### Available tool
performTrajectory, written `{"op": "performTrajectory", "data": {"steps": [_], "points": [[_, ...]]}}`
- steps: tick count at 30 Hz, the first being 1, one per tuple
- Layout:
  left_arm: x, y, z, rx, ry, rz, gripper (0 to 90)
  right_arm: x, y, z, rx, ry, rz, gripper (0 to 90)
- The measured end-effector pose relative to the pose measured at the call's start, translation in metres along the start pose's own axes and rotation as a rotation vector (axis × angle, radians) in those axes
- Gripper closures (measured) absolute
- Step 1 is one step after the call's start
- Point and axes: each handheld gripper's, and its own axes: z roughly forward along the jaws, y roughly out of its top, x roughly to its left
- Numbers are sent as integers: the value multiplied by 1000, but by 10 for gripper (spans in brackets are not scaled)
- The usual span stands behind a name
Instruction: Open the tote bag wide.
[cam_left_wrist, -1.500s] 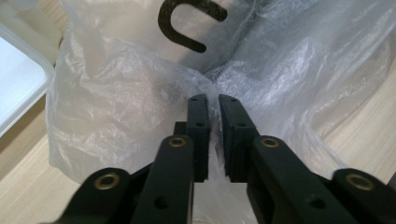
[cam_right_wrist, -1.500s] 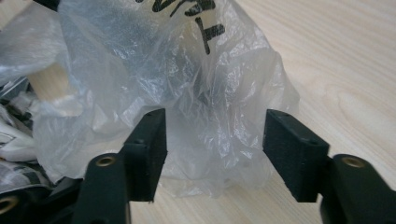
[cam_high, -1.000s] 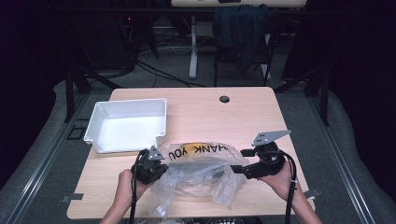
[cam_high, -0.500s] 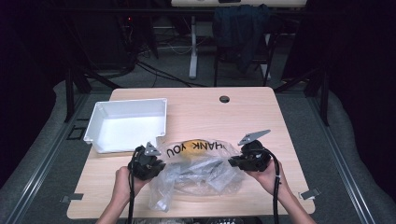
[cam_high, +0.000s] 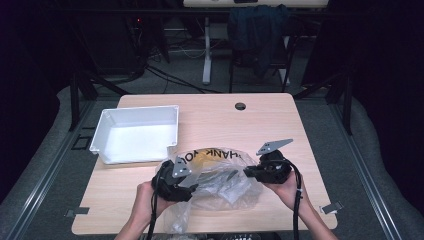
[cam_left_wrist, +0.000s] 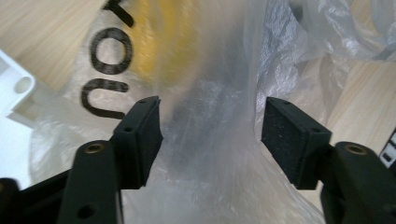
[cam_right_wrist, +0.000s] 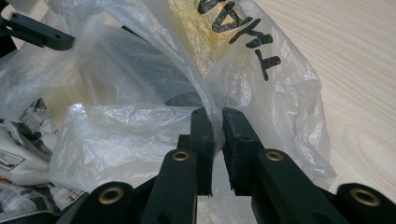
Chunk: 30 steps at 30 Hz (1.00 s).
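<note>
Bag (cam_high: 215, 175) contents blurred, indistinct

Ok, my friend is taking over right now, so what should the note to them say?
Right gripper: shut on a fold of the plastic bag.
Left gripper: open, jaws on either side of the bag's film, not pinching it.
The bag lies at the near middle of the table; the white tray sits at the back left with nothing in it.
Done: one side of the bag is gripped.
Left: probably close the left gripper on the film and pull the bag open.
</note>
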Motion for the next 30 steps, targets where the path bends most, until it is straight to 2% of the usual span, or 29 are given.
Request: {"op": "performTrajectory", "data": {"steps": [3, 6, 8, 11, 19, 26, 30], "points": [[3, -2, 11, 30, 21, -7, 478, -1, 1, 3, 9, -10, -2, 816], [11, -5, 18, 38, 33, -23, 655, -3, 1, 9, 22, -23, -8, 808], [17, -6, 22, 33, 27, -42, 777, -4, 1, 13, 31, -51, -18, 795], [20, -7, 24, 42, 30, -47, 857, -7, 0, 19, 56, -95, -30, 769], [19, -4, 29, 54, 26, -39, 885, -25, -6, 35, 126, -160, -21, 651], [20, -2, 34, 59, 12, -47, 885, -33, -8, 33, 123, -184, -1, 583], [19, -1, 34, 57, 3, -51, 882, -36, -9, 31, 124, -196, 8, 487]]}}
